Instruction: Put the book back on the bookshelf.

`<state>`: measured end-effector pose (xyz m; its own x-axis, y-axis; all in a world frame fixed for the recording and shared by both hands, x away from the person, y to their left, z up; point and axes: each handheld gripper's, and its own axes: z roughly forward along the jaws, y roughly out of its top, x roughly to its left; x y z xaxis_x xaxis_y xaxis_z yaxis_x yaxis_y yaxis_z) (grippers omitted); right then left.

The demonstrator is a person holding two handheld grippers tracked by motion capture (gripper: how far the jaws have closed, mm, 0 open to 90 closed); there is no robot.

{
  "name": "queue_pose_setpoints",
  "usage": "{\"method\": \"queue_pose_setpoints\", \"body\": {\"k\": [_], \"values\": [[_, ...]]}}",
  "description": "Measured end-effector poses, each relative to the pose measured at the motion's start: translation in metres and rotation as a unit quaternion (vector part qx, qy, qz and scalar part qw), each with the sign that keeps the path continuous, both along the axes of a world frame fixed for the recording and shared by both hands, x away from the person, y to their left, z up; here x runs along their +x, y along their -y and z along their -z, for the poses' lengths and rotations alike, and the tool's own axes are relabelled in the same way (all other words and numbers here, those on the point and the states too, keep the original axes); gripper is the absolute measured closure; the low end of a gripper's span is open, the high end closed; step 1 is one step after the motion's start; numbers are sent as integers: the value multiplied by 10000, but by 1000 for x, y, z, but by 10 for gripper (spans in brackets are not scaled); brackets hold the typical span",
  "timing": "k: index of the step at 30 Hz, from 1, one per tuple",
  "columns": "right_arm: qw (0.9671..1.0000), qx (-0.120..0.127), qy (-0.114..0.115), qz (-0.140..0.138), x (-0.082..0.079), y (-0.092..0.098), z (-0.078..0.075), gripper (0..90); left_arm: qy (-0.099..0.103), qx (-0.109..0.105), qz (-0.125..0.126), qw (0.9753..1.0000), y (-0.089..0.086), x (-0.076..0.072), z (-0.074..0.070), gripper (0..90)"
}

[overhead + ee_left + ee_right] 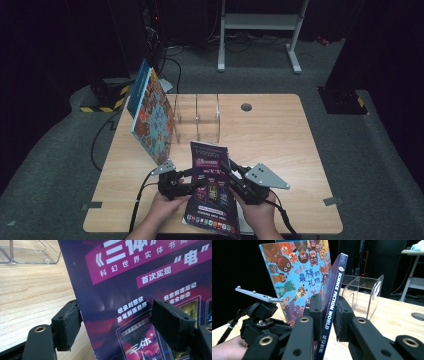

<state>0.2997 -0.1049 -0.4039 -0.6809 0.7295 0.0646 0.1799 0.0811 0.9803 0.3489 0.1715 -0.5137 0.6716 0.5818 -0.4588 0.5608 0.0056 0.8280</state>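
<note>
A purple magazine point(212, 195) titled "Science Fiction World" is held tilted above the table's front edge. My right gripper point(231, 172) is shut on its spine point(332, 302), one jaw on each side point(329, 301). My left gripper point(192, 186) stands open at the magazine's left edge. In the left gripper view point(118, 315) the jaws are wide apart: one jaw lies in front of the cover point(130, 290), the other beside its edge. The right gripper view also shows the left gripper point(262, 315) and the hand that holds it.
A colourful children's book point(152, 117) leans against a clear acrylic divider rack point(197, 117) at the table's back left. The wooden table point(280, 145) has a cable hole point(246, 107). A white frame point(260, 22) stands on the floor beyond.
</note>
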Motion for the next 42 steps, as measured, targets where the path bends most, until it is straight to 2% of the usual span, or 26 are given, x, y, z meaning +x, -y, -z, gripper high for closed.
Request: {"method": "queue_pose_setpoints", "body": {"k": [4, 6, 8, 13, 15, 20, 24, 29, 32, 34, 36, 37, 38, 39, 42], "values": [[10000, 14, 6, -2, 0, 0, 0, 787, 65, 72, 3, 10000, -2, -2, -1, 291], [10000, 13, 21, -8, -1, 1, 0, 788, 197, 140, -45, 9997, -3, -4, -2, 328], [10000, 19, 12, 0, -1, 2, 0, 790, 221, 123, -83, 9996, -5, -6, -3, 378], [10000, 87, 38, 16, -1, 4, -2, 802, 468, 129, -158, 9987, -10, -12, -7, 540], [9999, 111, 31, 21, -1, 5, -3, 805, 601, 140, -212, 9979, -11, -14, -10, 617], [9998, 173, 39, 34, -1, 6, -3, 809, 794, 83, -282, 9964, -15, -20, -14, 740], [9996, 248, 82, 55, -2, 8, -6, 816, 1108, 96, -401, 9930, -18, -26, -22, 792], [9991, 336, 209, 123, 0, 12, -12, 823, 1525, 108, -632, 9862, -22, -34, -36, 824], [9988, 405, 214, 146, 3, 12, -15, 816, 1828, 256, -762, 9799, -23, -39, -44, 839], [9989, 357, 270, 132, 5, 11, -17, 817, 1885, 241, -833, 9782, -24, -40, -47, 842], [9988, 355, 319, 126, 6, 9, -18, 817, 2033, 350, -931, 9741, -26, -42, -49, 844], [9988, 345, 327, 131, 7, 8, -18, 816, 2107, 375, -996, 9717, -27, -43, -51, 845], [9987, 343, 357, 133, 8, 6, -18, 816, 2236, 434, -1097, 9675, -28, -44, -53, 845], [9987, 342, 371, 119, 10, 5, -18, 815, 2310, 461, -1149, 9650, -28, -45, -54, 846], [9983, 331, 458, 104, 15, 2, -19, 814, 2616, 600, -1358, 9537, -30, -49, -60, 847]]}}
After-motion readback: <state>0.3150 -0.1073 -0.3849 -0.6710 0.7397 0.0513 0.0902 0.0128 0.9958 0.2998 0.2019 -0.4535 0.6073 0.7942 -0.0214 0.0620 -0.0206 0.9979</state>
